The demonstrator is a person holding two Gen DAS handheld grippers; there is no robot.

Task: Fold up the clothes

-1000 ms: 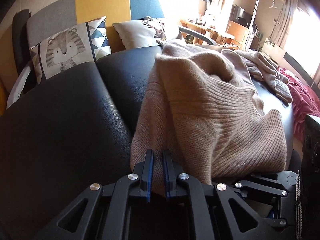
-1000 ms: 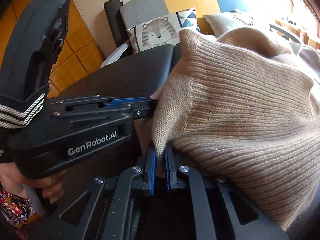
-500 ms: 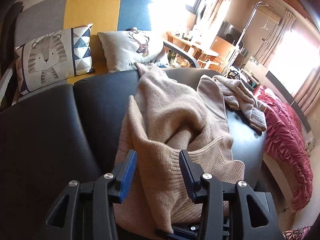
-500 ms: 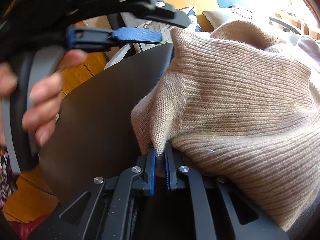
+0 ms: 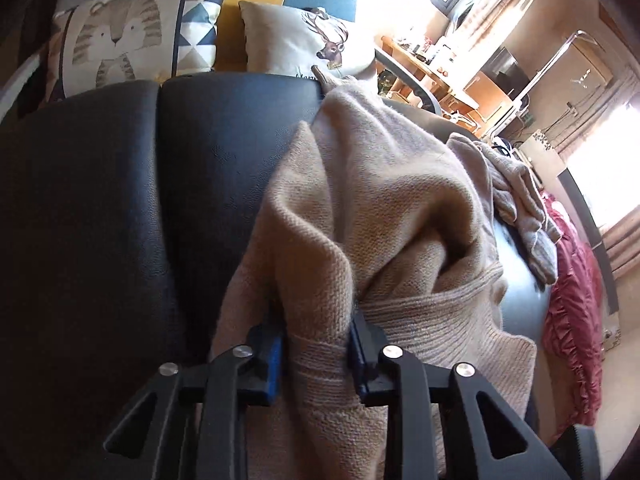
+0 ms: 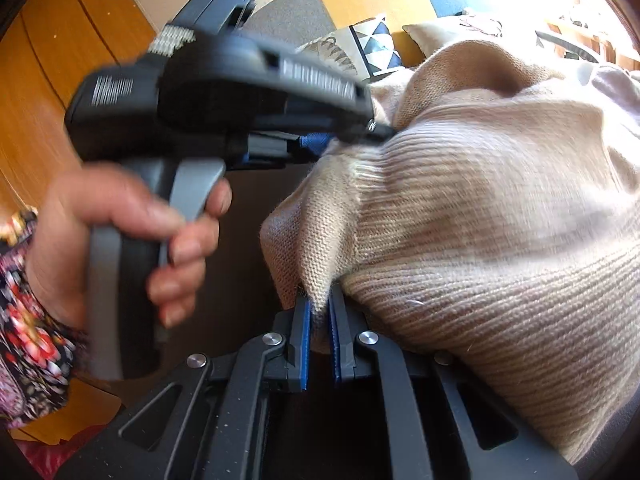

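Here the beige knit sweater (image 5: 384,208) lay bunched on a black padded surface (image 5: 120,208), heaped just ahead of both tongs. The left tongs (image 5: 318,354) were closing, with a thick fold of the sweater's ribbed hem standing between their blue pads (image 5: 274,360); the cloth filled the gap from one pad to the other. In the right wrist view the left tongs showed up and to the left of the right pair, blurred, their tips buried in the knit and the person's left hand (image 6: 132,240) wrapped round the grey grip, a flowered sleeve (image 6: 24,320) at the wrist. The right tongs (image 6: 319,344) were pressed nearly together, pinching a thin corner of the sweater that rose from between them into the ribbed mass to their right. Beyond the left tongs, past the black surface, a tiger-print cushion (image 5: 128,36) and a deer-print cushion (image 5: 304,40) leaned against a backrest. To the right of the sweater lay a second pale knit garment (image 5: 524,204), and beyond it a pink ruffled cloth (image 5: 572,320).
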